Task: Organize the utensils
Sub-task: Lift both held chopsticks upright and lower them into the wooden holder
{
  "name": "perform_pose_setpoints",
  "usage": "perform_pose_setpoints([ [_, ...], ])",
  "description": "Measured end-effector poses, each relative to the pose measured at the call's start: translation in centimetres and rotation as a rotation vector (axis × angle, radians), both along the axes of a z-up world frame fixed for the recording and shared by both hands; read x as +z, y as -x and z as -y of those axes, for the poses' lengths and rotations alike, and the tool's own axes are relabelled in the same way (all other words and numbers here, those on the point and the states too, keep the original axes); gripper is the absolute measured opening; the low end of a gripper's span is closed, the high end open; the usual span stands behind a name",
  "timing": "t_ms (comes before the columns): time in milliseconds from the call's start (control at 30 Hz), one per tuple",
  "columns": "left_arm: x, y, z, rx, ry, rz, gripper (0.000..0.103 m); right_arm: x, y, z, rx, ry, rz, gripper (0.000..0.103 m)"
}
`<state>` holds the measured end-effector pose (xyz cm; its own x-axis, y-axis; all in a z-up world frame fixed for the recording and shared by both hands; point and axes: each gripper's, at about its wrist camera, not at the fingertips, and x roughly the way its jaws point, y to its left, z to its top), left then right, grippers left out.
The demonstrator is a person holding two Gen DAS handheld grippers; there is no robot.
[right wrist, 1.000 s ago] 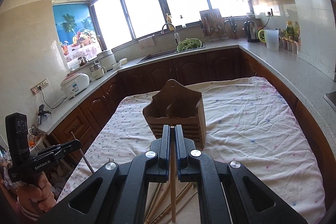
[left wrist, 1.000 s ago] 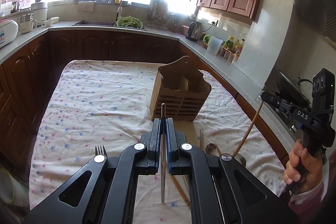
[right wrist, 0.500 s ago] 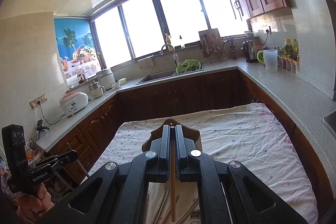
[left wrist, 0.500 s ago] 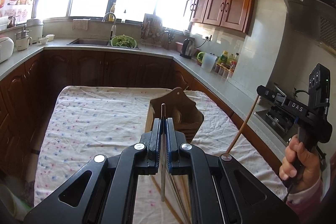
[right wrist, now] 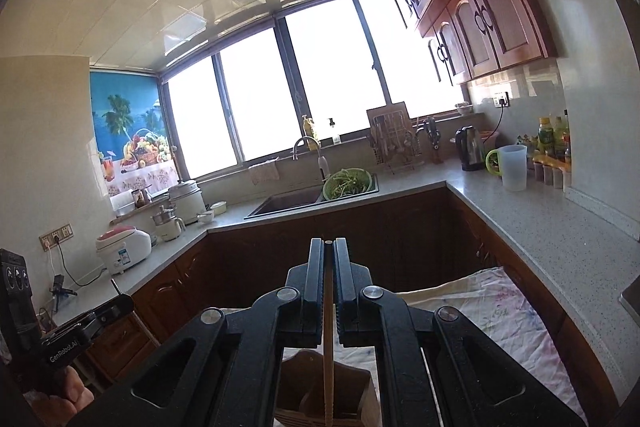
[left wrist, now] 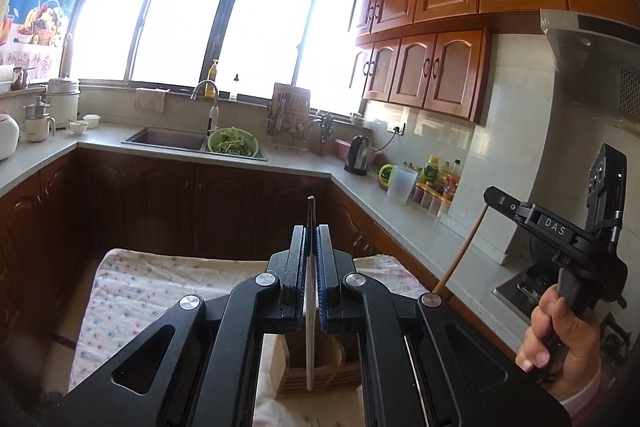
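Nearest to me, my left gripper (left wrist: 311, 259) is clamped on a thin metal utensil (left wrist: 309, 347), its flat handle end sticking up past the jaws and its lower end hanging out of sight in front of the holder (left wrist: 316, 371). My right gripper (right wrist: 328, 267) is likewise closed on a wooden chopstick (right wrist: 328, 367), which hangs straight down between the jaws toward the same holder. A second ago both tools sat low over the cloth (left wrist: 132, 287), with loose utensils in view under them and the holder standing ahead; now both have come up and tipped toward level, so the holder has slid down beneath the jaws and the loose pieces have dropped out of view. In the left view I can see the right gripper off to the side, gripped by a hand (left wrist: 560, 343), with the chopstick slanting down from it. Beyond the cloth are dark cabinets, then the counter (right wrist: 540, 227), sink (left wrist: 168, 139) and bright windows. I judge both pieces are lifted clear and roughly over the holder, so lowering them into its compartments comes next; which compartment each lines up with I cannot tell.
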<state>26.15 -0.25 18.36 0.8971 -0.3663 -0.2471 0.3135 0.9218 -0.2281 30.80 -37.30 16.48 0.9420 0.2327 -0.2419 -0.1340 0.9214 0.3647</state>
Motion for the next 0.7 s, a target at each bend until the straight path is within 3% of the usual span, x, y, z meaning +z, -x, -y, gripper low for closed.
perform_pose_setpoints([
  [133, -1.1, -2.9, 0.6, 0.031, 0.027, -0.006, 0.004, -1.2, -2.1, 0.0, -0.009, -0.013, -0.01, 0.004],
  [333, -4.8, -6.3, 1.8, 0.068, 0.023, -0.037, 0.004, -5.8, -4.5, 0.0, -0.008, -0.046, -0.064, 0.004],
  [700, -10.9, -8.6, 3.1, 0.107, 0.032, -0.128, 0.004, -12.3, -5.7, 0.4, -0.037, -0.116, -0.13, 0.005],
])
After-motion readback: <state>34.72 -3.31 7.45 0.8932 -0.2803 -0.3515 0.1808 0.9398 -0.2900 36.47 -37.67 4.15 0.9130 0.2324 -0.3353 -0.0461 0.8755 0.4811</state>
